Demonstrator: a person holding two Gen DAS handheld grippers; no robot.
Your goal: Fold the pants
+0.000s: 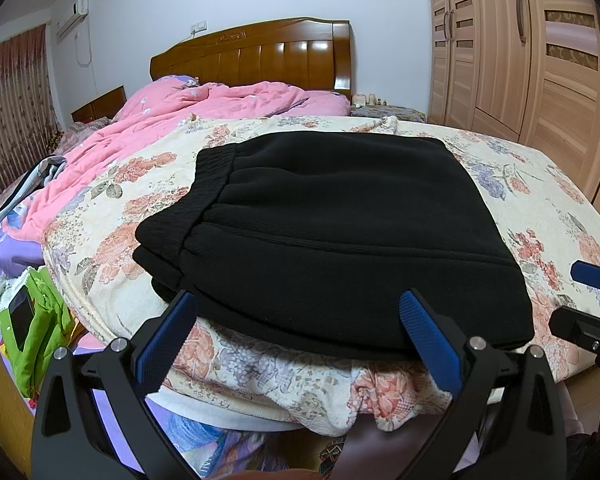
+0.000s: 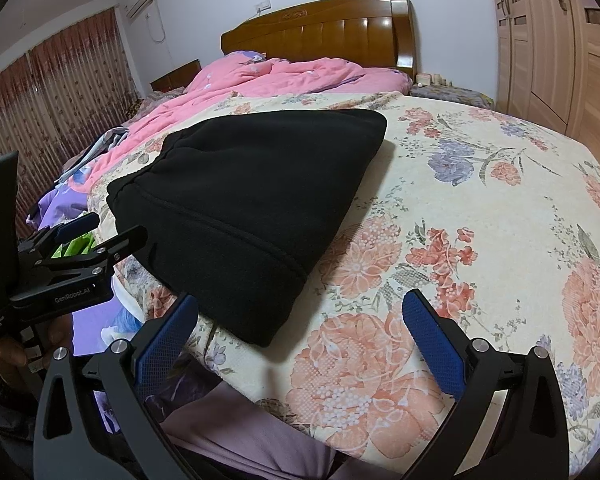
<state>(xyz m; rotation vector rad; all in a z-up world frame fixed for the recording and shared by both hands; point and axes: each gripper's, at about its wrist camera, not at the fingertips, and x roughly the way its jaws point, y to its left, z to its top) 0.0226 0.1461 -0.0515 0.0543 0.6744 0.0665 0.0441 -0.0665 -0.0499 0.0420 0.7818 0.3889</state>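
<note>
The black pants point(image 1: 320, 232) lie folded into a thick, compact rectangle on the floral bedspread point(image 1: 540, 208), with the ribbed waistband at the left. My left gripper point(image 1: 298, 300) is open at the stack's near edge, one blue pad at each side, gripping nothing. My right gripper point(image 1: 580, 296) shows at the right edge of that view, beside the pants. In the right wrist view the pants point(image 2: 252, 200) sit left of centre. My right gripper point(image 2: 300, 300) is open over the bedspread point(image 2: 480, 208) by their near corner. My left gripper point(image 2: 112, 226) stands open at the left, held by a hand.
A rumpled pink quilt point(image 1: 204, 108) covers the far left of the bed, below a wooden headboard point(image 1: 260, 52). Wardrobe doors point(image 1: 532, 48) stand at the right. A green cloth holding a phone point(image 1: 28, 320) lies at the lower left, near purple bedding.
</note>
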